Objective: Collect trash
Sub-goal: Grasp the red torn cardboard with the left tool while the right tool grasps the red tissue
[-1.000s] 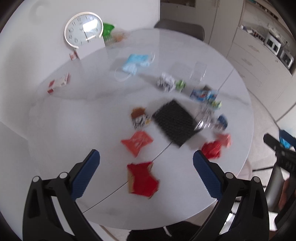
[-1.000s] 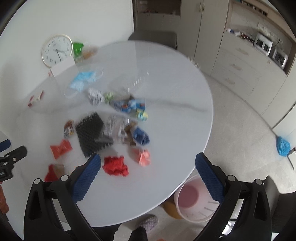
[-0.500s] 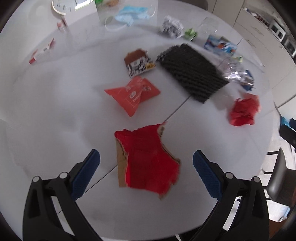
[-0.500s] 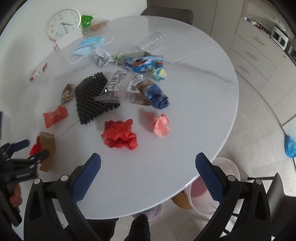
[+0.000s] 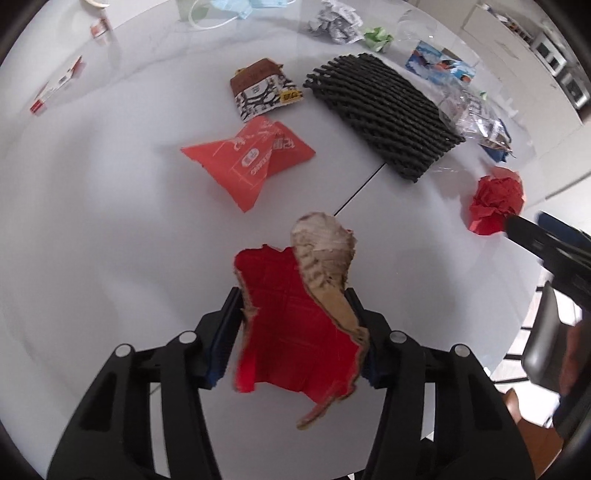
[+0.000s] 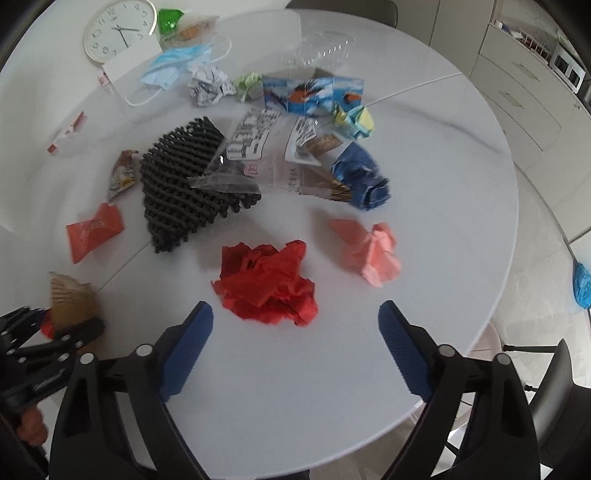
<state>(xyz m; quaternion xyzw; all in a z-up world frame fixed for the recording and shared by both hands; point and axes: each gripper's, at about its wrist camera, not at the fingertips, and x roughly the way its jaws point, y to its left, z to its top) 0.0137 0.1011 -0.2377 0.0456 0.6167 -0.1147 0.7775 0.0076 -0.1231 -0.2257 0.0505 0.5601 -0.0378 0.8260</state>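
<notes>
My left hand-held gripper (image 5: 295, 332) had just been closing, and its pads were pressed on a torn piece of red-faced cardboard (image 5: 291, 332), which buckled upward between them with its brown backing curled over at 12 o'clock. My right hand-held gripper (image 6: 295, 332) had narrowed a little but stood wide open with nothing in it, hovering over the white round surface (image 6: 443, 184) with a crumpled red paper (image 6: 267, 282) just ahead at 12 o'clock.

Writing was scarce. The orange-red wrapper (image 5: 251, 162) at 11 o'clock of the cardboard carried white print too warped to read. Beyond it a brown-and-white snack packet (image 5: 262, 90) bore a small yellow tag I could not make out. Clear plastic bags (image 6: 255, 144) lying on the black mesh mat (image 6: 181, 184) had blocks of black text, too small to tell. A wall clock (image 6: 118, 31) lay at 10 o'clock in the right view, its numerals legible.

A clear plastic tray (image 6: 321, 53) at 12 o'clock looked empty. A pink paper wad (image 6: 373, 251) lay at 2 o'clock of the red paper.
</notes>
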